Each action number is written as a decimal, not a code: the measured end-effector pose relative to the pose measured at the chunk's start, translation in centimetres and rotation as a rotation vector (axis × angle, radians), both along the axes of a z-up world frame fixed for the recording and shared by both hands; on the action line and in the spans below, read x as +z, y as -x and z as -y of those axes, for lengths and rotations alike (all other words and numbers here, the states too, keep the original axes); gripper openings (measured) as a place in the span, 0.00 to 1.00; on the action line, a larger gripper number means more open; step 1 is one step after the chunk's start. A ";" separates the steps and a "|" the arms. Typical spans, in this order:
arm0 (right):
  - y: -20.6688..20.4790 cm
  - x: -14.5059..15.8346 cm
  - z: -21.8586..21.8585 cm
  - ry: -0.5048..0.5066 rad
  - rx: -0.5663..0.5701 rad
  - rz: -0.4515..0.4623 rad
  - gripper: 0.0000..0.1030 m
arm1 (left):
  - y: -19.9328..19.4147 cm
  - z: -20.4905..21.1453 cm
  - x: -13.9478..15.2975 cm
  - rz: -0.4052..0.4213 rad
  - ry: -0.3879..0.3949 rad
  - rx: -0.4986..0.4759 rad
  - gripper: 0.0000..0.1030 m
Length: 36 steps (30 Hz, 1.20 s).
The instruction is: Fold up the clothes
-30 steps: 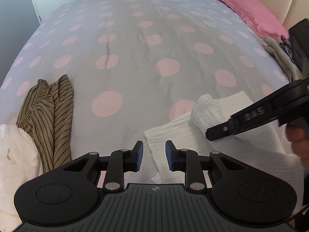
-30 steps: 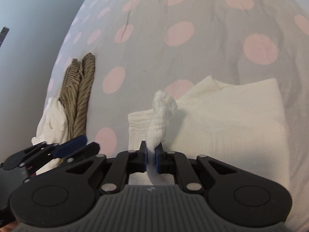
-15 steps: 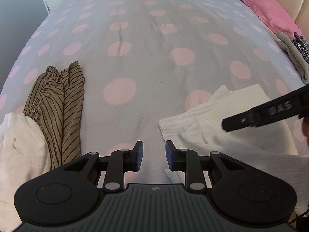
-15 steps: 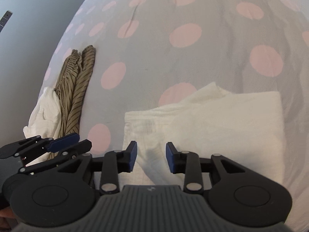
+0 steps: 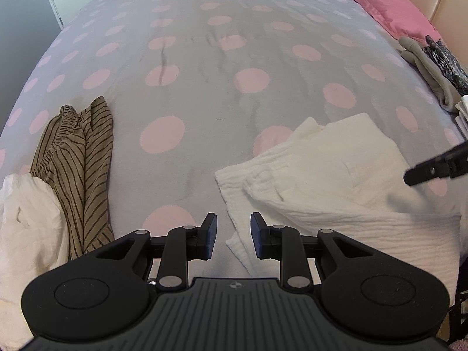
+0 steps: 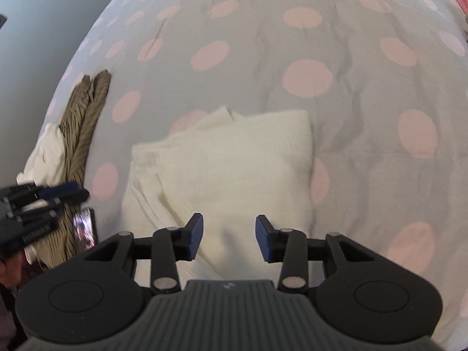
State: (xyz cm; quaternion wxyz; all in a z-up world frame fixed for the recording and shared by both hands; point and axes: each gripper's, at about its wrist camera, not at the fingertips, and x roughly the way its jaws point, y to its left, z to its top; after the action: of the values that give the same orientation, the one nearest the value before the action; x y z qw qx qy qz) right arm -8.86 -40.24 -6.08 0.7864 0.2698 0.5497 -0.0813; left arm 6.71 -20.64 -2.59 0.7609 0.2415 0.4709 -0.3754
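A white folded garment (image 5: 336,175) (image 6: 228,161) lies flat on the grey bedcover with pink dots (image 5: 204,87). My right gripper (image 6: 228,237) hovers over the garment's near part. Its jaws are opening and nothing is pinched between them. One of its black fingers (image 5: 433,169) pokes in at the right edge of the left wrist view. My left gripper (image 5: 231,234) stands open just left of the garment's near corner, with only cloth and cover beneath the gap. In the right wrist view it shows blurred as the left gripper (image 6: 44,199) at the left edge.
A brown striped garment (image 5: 76,169) (image 6: 84,111) and a crumpled white cloth (image 5: 26,219) lie at the left. A pink pillow (image 5: 389,8) and a pile of grey and dark clothes (image 5: 424,67) sit at the far right by the headboard.
My right gripper let go of the raised white fold, opened its jaws and moved away to the right. The fold has dropped flat. My left gripper shifted only slightly.
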 end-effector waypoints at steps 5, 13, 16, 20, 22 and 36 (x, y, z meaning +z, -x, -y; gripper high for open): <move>3.0 -1.1 -1.0 -0.053 0.074 -0.023 0.38 | 0.8 -0.7 0.6 -0.017 0.007 0.011 0.22; 5.3 -2.6 -5.6 -0.089 0.199 -0.041 0.12 | 2.4 -0.9 0.7 -0.010 -0.014 -0.004 0.22; 5.6 -2.5 -8.1 -0.151 0.265 -0.008 0.13 | 2.8 -1.2 0.9 -0.010 -0.008 0.006 0.22; 6.0 -1.8 -10.5 -0.213 0.329 0.049 0.18 | 3.3 -1.6 0.6 -0.034 -0.006 0.022 0.22; 6.2 -1.3 -10.7 -0.220 0.331 0.072 0.22 | 3.8 -1.9 0.0 -0.070 0.002 0.027 0.22; 9.3 -1.3 -7.9 -0.144 0.224 0.136 0.31 | 9.2 -2.5 -3.9 -0.249 0.072 0.105 0.24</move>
State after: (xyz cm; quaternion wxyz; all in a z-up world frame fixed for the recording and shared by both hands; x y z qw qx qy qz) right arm -18.16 -32.35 -7.40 0.8045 0.2674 0.5264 0.0651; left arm -2.47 -18.12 -6.53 0.7232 0.1407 0.5600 -0.3789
